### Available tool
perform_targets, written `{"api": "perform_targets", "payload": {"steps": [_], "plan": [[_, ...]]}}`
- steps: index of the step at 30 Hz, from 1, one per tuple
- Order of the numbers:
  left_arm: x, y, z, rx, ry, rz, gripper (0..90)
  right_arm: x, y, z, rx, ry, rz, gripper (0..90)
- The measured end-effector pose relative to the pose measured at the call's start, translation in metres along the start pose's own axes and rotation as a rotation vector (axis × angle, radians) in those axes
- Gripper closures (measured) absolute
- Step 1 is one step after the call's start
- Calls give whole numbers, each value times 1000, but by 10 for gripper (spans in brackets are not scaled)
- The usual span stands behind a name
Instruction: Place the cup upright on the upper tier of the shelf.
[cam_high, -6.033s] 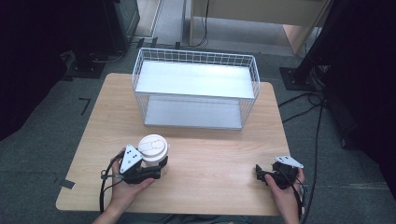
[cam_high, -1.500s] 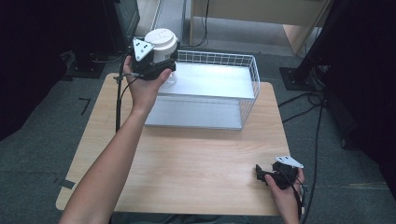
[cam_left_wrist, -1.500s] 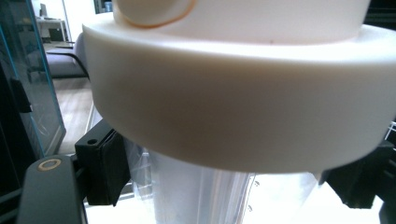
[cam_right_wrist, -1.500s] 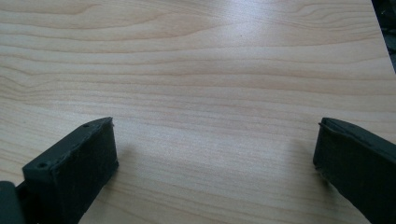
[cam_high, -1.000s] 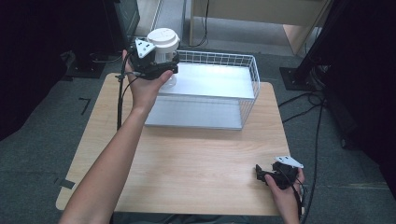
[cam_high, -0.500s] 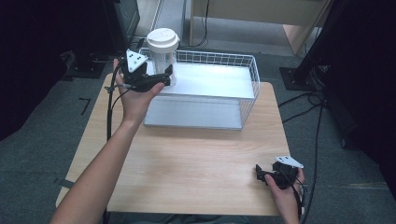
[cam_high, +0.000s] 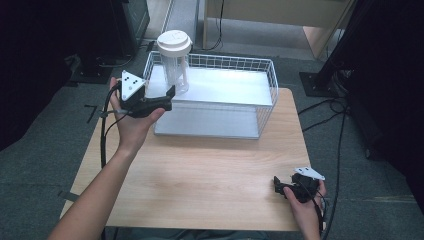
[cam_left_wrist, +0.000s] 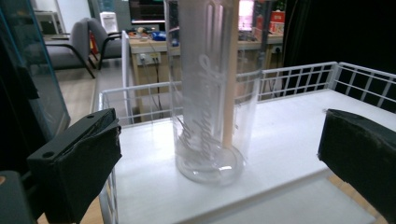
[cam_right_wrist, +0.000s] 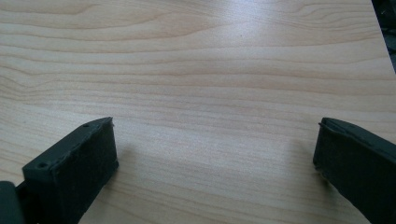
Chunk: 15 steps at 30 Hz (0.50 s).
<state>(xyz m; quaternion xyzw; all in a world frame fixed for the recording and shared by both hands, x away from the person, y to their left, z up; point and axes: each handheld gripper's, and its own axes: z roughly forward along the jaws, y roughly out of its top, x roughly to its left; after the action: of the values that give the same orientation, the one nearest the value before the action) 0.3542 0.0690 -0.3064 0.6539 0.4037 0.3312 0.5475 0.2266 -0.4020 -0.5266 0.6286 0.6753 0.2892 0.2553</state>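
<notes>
A clear tumbler (cam_high: 174, 65) with a white lid and a straw stands upright in the back left corner of the white wire basket (cam_high: 260, 107). My left gripper (cam_high: 169, 96) hovers just left of the basket, open, with its jaws pointing at the tumbler and apart from it. In the left gripper view the tumbler (cam_left_wrist: 210, 93) stands on the basket's white floor (cam_left_wrist: 299, 140) between and beyond the open jaws of the left gripper (cam_left_wrist: 219, 161). My right gripper (cam_high: 280, 186) rests open at the table's front right; in its own view the right gripper (cam_right_wrist: 215, 158) holds nothing over bare wood.
The wooden table (cam_high: 200, 170) has open room in front of the basket. Cables (cam_high: 340, 115) trail on the floor at the right. Dark equipment (cam_high: 125, 20) stands behind the table's left, and a black stand (cam_high: 325, 70) at the right.
The left gripper carried the tumbler from the table's front left to the basket, set it down, opened and drew back to the left. The right gripper has not moved.
</notes>
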Motion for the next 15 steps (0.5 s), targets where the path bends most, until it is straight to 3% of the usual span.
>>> {"api": "perform_targets", "payload": {"steps": [8, 15], "plan": [[-3, -16, -32, -10, -25, 19, 0, 0, 0, 0, 1, 1, 5, 0], [3, -32, -56, -12, -3, 6, 0, 0, 0, 0, 1, 1, 5, 0]]}}
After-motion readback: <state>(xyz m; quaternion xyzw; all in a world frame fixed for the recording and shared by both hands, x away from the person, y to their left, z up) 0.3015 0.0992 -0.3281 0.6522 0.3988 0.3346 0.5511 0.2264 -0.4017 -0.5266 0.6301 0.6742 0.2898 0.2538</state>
